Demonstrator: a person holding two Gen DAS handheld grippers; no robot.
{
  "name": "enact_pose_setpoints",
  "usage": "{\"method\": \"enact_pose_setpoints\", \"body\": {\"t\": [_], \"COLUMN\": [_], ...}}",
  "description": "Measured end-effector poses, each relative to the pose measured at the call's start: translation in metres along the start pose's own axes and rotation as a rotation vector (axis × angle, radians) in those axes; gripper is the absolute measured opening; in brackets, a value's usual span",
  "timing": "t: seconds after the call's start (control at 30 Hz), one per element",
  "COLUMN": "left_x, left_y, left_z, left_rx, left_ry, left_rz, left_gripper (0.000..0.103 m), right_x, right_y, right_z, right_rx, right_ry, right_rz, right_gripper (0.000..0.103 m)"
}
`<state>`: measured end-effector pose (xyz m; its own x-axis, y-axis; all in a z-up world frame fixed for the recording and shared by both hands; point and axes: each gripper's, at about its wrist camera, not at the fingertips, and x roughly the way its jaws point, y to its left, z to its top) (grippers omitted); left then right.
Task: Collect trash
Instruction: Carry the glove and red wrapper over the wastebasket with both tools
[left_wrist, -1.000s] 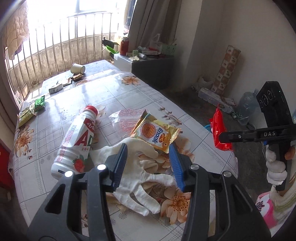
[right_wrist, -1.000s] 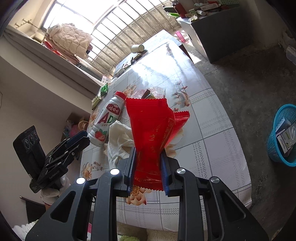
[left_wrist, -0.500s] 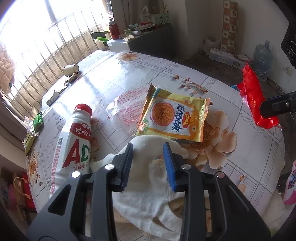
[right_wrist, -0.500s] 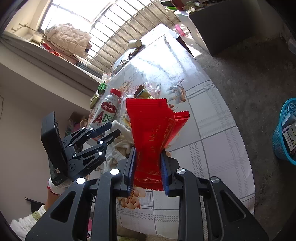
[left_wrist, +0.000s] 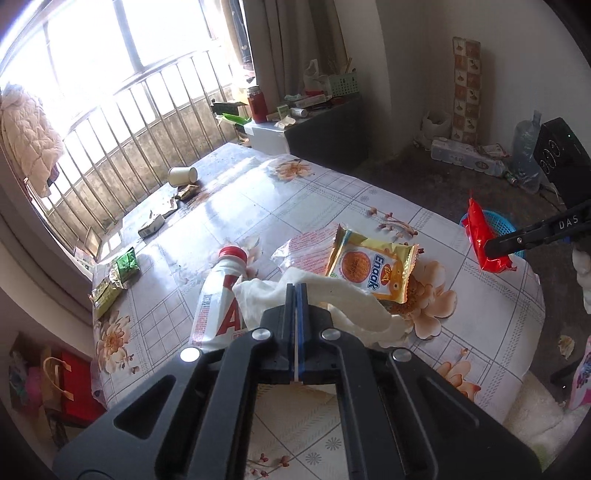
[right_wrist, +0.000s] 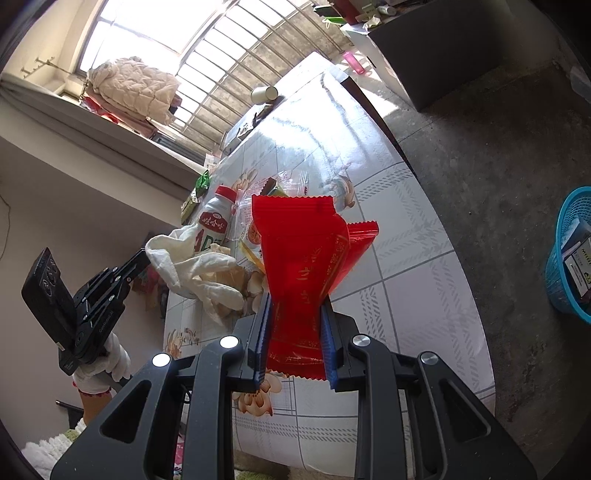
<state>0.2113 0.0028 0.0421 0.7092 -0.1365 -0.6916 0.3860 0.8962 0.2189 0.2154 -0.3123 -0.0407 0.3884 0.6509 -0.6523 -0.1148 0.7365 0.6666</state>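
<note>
My left fingers (left_wrist: 295, 291) had just closed on the white glove (left_wrist: 332, 295) above the bench (left_wrist: 229, 206), while my right fingers (right_wrist: 295, 321) pinched the red wrapper (right_wrist: 299, 251).

Colours I logged on the table
Red wrapper (right_wrist: 303, 258), white glove (left_wrist: 332, 295), yellow-orange snack packet (left_wrist: 373, 266), red-capped white bottle (left_wrist: 218, 295), floral grid tablecloth (left_wrist: 332, 199), blue basket (right_wrist: 569, 266).

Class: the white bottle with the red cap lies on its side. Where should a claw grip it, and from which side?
Grip the white bottle across its narrow neck below the red cap, coming from above: it lies flat, and the white glove drapes over its body.
</note>
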Motion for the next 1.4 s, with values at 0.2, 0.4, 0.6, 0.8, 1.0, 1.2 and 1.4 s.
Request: {"method": "enact_pose_setpoints", "body": {"t": [0.2, 0.4, 0.6, 0.8, 1.0, 1.2, 1.4], "left_x": [-0.067, -0.107, -0.102, -0.056, 0.018, 0.108, 0.186], "left_y": [0.010, 0.020, -0.020, -0.101, -0.213, -0.330, -0.425], "left_z": [0.023, 0.050, 0.075, 0.111, 0.149, 0.160, 0.161], "left_rx": [-0.036, -0.117, -0.109, -0.070, 0.024, 0.137, 0.199], "left_ry": [-0.124, -0.214, -0.231, -0.201, -0.084, 0.086, 0.222], "left_rz": [-0.021, -0.115, -0.231, -0.409, -0.548, -0.582, -0.615], "left_gripper": [0.000, 0.000, 0.000, 0.000, 0.000, 0.000, 0.000], "right_x": [-0.012, -0.030, -0.065, -0.130, -0.188, -0.203, -0.188], "right_y": [0.001, 0.001, -0.014, -0.064, -0.139, -0.217, -0.294], "right_z": [-0.002, -0.008, -0.014, -0.028, -0.048, -0.063, -0.065], "right_rx": [0.002, 0.002, 0.031, 0.124, 0.281, 0.441, 0.580], "right_ry": [-0.030, -0.066, -0.140, -0.253, -0.359, -0.405, -0.410], "right_rz": [0.005, 0.013, 0.011, -0.077, -0.184, -0.222, -0.223], "right_gripper": [0.024, 0.024, 0.024, 0.024, 0.024, 0.024, 0.024]}}
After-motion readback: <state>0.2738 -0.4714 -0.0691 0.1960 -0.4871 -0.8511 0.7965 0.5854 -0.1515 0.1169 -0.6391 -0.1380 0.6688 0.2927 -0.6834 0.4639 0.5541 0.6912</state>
